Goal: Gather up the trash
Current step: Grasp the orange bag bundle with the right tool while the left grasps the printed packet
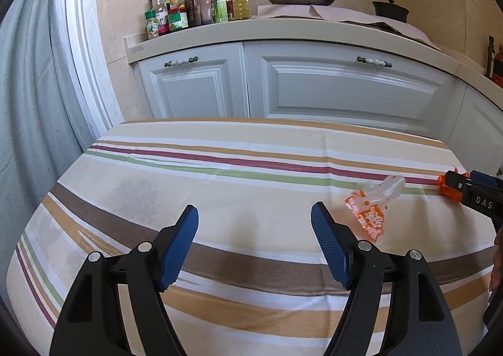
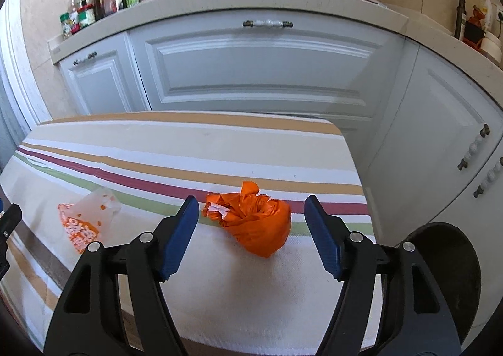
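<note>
Your wrist cameras both look obliquely down, close over the striped table point(image 1: 220, 186), facing the cabinets point(image 2: 261, 73); both views share them.

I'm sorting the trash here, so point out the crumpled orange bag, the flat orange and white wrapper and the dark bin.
crumpled orange bag point(image 2: 254, 224), right wrist view, bulging middle.
flat wrapper point(image 2: 81, 224), right wrist view, printed part.
dark bin point(image 2: 446, 274), right wrist view, inside.

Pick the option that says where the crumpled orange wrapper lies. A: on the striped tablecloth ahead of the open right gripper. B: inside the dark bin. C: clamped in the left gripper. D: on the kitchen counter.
A: the crumpled orange wrapper rests on the striped tablecloth, beyond the right gripper, whose fingers stand apart without touching it.
</note>
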`<state>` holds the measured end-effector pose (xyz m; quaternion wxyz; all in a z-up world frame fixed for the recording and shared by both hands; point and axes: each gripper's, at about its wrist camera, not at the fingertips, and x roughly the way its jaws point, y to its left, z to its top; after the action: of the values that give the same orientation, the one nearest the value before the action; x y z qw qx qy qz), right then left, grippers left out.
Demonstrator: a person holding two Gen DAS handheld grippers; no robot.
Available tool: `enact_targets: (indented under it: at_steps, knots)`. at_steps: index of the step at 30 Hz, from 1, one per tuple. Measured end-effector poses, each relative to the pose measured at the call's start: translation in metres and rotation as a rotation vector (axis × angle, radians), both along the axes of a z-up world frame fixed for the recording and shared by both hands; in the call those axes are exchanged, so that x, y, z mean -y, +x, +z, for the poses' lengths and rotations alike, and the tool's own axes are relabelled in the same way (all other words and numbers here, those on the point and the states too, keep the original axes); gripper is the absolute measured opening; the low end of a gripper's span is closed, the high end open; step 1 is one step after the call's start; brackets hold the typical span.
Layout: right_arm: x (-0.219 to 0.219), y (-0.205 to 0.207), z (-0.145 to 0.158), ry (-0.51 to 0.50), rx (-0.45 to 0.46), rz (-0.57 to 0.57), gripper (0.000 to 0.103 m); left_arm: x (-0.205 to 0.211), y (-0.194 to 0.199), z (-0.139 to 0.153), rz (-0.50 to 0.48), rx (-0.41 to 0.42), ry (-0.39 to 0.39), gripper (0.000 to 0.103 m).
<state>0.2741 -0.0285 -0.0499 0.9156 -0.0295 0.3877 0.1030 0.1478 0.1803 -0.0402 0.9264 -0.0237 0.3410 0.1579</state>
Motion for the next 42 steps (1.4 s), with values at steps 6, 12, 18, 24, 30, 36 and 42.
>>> enact_targets:
  at_steps: [6, 12, 18, 24, 30, 36, 42]
  knots:
    - [-0.002, 0.009, -0.008, -0.028, -0.042, -0.009, 0.068, -0.002, 0.013, -0.005, -0.011, -0.025, -0.016, 0.072]
    - [0.0, 0.011, -0.014, -0.032, -0.068, -0.002, 0.057, 0.006, 0.02, -0.006, -0.04, -0.032, -0.023, 0.074]
    - [0.011, -0.001, -0.006, -0.002, -0.043, -0.007, 0.054, 0.021, 0.024, -0.002, -0.09, -0.022, -0.029, 0.075]
    - [0.033, -0.027, 0.004, 0.019, -0.009, -0.032, 0.054, 0.043, 0.03, -0.002, -0.153, -0.024, -0.009, 0.075]
    - [0.055, -0.042, 0.009, 0.039, 0.004, -0.068, 0.054, 0.056, 0.043, -0.012, -0.197, -0.06, -0.008, 0.076]
    - [0.063, -0.045, 0.013, 0.055, 0.017, -0.079, 0.054, 0.056, 0.052, -0.022, -0.246, -0.114, -0.058, 0.065]
    - [0.061, -0.046, 0.014, 0.063, 0.022, -0.068, 0.054, 0.057, 0.059, -0.031, -0.29, -0.17, -0.112, 0.018]
